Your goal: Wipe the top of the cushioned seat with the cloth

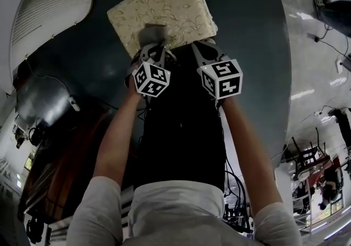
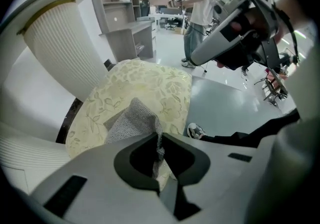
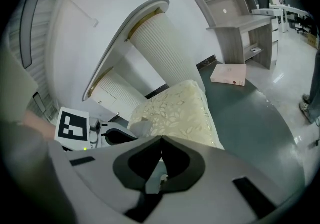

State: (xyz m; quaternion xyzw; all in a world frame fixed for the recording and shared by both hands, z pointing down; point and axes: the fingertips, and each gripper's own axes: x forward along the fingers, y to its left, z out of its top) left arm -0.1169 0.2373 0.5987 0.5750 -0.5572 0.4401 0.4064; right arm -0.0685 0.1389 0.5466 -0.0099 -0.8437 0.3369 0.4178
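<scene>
Dark floor [image 1: 249, 36], cushioned seat [image 1: 175, 1]; forearms [image 1: 117, 141] outstretched, left hand-held gripper [image 2: 160, 142] on cloth [image 2: 131, 120].

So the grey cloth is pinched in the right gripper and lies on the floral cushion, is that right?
Wrong gripper. The grey cloth is pinched in the left gripper, as the left gripper view shows; the right gripper is shut on nothing. The cloth does lie on the floral cushion.
</scene>
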